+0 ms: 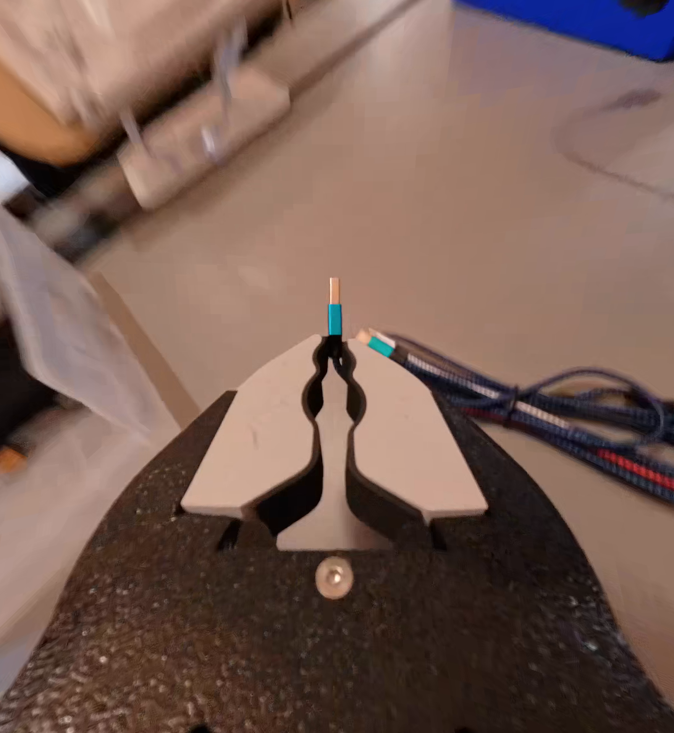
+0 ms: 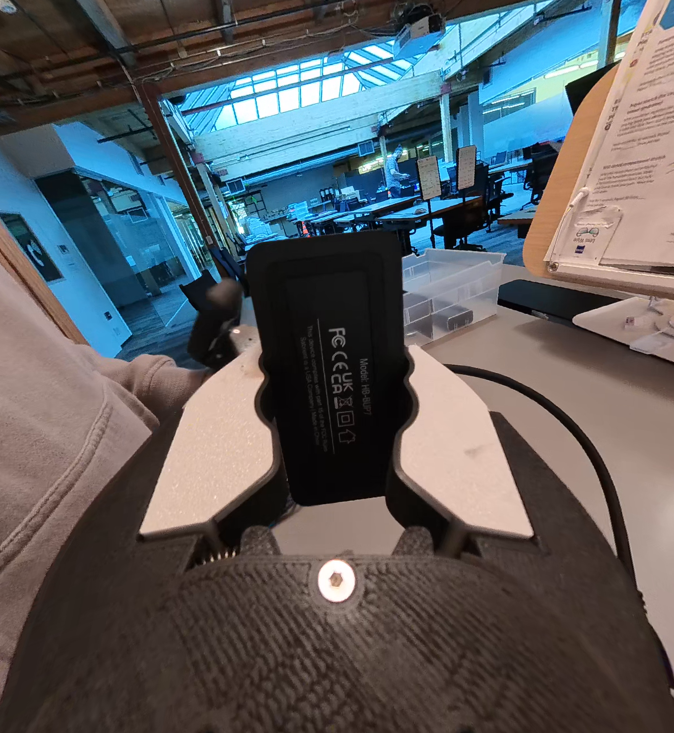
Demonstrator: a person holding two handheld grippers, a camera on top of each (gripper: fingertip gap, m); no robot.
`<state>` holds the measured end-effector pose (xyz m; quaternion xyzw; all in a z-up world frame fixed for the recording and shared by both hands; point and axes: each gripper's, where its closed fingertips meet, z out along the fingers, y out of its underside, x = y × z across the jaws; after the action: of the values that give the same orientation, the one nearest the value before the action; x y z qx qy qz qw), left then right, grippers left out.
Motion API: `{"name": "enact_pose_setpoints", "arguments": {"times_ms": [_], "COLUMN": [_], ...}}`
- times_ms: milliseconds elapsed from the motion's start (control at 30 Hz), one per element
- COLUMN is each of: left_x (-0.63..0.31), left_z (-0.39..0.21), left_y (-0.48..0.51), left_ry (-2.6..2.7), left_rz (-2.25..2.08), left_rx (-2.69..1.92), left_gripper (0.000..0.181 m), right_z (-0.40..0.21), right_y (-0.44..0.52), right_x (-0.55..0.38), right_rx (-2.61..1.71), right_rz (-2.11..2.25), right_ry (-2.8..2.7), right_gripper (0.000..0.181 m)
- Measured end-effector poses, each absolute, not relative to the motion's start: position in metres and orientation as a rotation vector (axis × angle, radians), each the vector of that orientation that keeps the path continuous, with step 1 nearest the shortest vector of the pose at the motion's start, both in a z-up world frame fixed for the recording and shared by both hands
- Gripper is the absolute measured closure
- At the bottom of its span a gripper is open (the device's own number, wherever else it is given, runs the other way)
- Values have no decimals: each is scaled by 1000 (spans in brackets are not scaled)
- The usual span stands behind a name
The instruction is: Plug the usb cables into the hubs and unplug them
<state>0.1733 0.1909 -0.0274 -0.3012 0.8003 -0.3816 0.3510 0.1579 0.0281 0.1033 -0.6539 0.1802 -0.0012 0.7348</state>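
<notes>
My left gripper (image 1: pixel 334 339) is shut on a USB cable plug (image 1: pixel 335 313) with a teal sleeve and a metal tip that points straight ahead above the beige table (image 1: pixel 426 222). A bundle of braided cables (image 1: pixel 557 412) with another teal plug (image 1: pixel 379 343) lies on the table to the right of the fingers. My right gripper (image 2: pixel 333 353) is shut on a black USB hub (image 2: pixel 329 369), held upright with its labelled underside toward the camera. A black cord (image 2: pixel 589 444) curves off to the right. The other gripper (image 2: pixel 218 317) shows dimly behind the hub on the left.
A blurred beige block with metal pieces (image 1: pixel 204 139) lies at the table's far left. A blue box (image 1: pixel 589 23) is at the top right. A clear plastic bin (image 2: pixel 452 293) stands behind the hub. A clipboard stand with papers (image 2: pixel 625 166) is at right. A grey sleeve (image 2: pixel 41 416) fills the left.
</notes>
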Motion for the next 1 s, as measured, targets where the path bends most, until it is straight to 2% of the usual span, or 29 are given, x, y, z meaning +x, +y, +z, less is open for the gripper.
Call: {"name": "enact_pose_setpoints", "arguments": {"times_ms": [100,267,400,500,633,833,900,1000], "left_x": [178,171,169,171,172,192,205,211], "left_z": [16,77,89,63,65,91,61,5], "left_y": [181,153,139,127,113,119,117,114], "left_ry": [1910,1728,1758,2055,2281,1972,1966,2309], "left_rz": [-933,-1124,-1269,-1428,-1980,-3084,-2958,-2362], "left_rx": [-497,-276,-290,-561,-1077,-1617,-1826,-1750], "left_gripper": [176,176,176,176,176,176,176,176], "right_z": [108,114,114,111,107,113,113,111], "right_y": [31,35,35,32,24,18,18,18], "right_x": [158,159,158,158,161,164,165,164], "right_rx": [-1414,-1413,-1419,-1418,-1420,-1396,-1401,-1415], "right_rz": [7,-14,-14,-18,-30,-39,-45,-48], "right_ry": [409,405,399,408,429,432,430,429], "right_gripper": [120,120,120,120,120,120,120,120]}}
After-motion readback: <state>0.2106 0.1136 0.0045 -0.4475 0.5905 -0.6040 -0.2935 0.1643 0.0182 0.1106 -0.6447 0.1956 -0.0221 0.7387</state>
